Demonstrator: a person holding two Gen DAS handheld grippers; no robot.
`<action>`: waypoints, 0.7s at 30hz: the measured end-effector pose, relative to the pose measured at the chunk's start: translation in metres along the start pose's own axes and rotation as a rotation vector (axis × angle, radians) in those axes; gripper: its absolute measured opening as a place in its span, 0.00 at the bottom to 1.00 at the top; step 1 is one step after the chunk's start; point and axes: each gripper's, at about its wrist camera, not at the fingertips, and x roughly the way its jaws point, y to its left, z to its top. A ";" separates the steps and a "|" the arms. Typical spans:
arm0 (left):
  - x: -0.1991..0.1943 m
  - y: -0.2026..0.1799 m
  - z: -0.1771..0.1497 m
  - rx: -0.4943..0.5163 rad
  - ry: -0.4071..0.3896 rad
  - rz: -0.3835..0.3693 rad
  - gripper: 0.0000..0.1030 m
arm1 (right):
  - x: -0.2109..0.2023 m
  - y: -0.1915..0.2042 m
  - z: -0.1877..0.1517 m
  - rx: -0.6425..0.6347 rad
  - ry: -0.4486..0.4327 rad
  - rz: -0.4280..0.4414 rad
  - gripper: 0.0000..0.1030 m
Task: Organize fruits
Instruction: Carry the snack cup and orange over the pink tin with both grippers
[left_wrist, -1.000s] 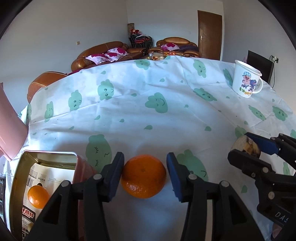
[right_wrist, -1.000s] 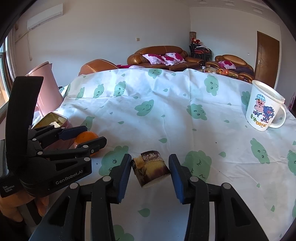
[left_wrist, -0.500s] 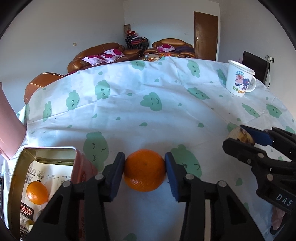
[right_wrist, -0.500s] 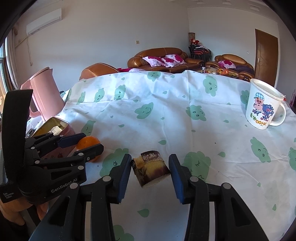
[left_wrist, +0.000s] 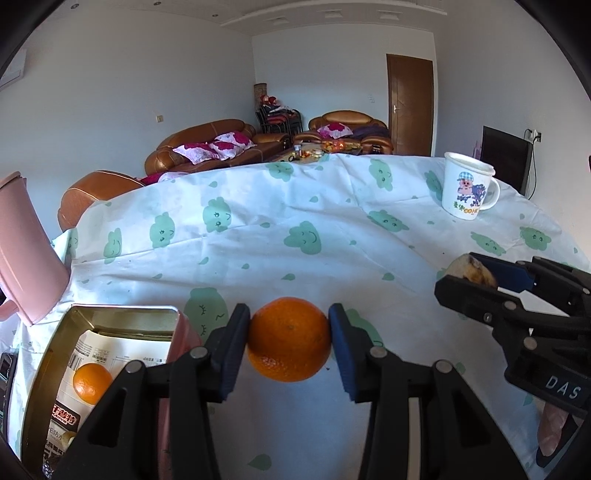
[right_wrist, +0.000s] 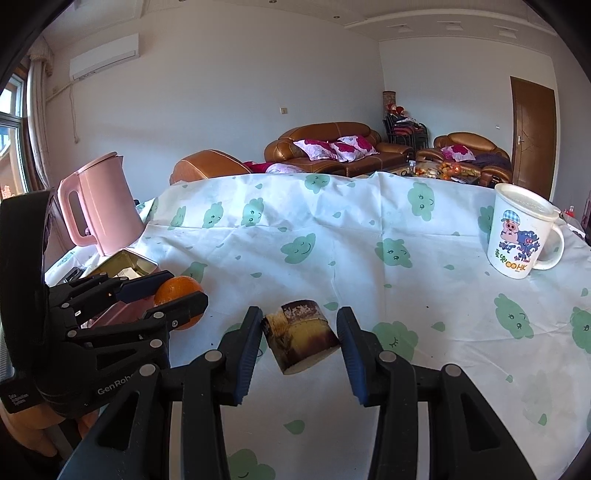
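Observation:
My left gripper (left_wrist: 288, 323) is shut on an orange (left_wrist: 289, 339) and holds it just above the cloud-print tablecloth (left_wrist: 332, 210). From the right wrist view the same gripper (right_wrist: 183, 290) and orange (right_wrist: 176, 288) show at the left. My right gripper (right_wrist: 300, 323) is shut on a brown and yellow fruit piece (right_wrist: 301, 338), off the cloth. In the left wrist view that gripper (left_wrist: 460, 272) and its piece (left_wrist: 466, 266) sit at the right. An open metal tin (left_wrist: 122, 308) at the lower left holds a second orange (left_wrist: 92, 382) on printed paper.
A pink kettle (right_wrist: 103, 206) stands at the table's left edge behind the tin (right_wrist: 125, 264). A white cartoon mug (right_wrist: 517, 236) stands at the far right. Brown sofas and a door lie beyond the table. A hand grips the left gripper's handle (right_wrist: 22, 424).
The left pads closed onto the orange and raised it off the cloth. Both views tilted up, showing more of the room. The right gripper kept its fruit piece.

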 end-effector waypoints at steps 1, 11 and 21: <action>-0.002 0.000 0.000 -0.002 -0.012 0.003 0.44 | -0.001 0.001 0.000 -0.003 -0.008 -0.001 0.43; -0.018 0.002 -0.002 -0.016 -0.092 0.016 0.44 | -0.012 0.005 -0.002 -0.027 -0.064 -0.001 0.43; -0.029 0.002 -0.005 -0.026 -0.143 0.031 0.44 | -0.023 0.009 -0.004 -0.050 -0.118 -0.002 0.43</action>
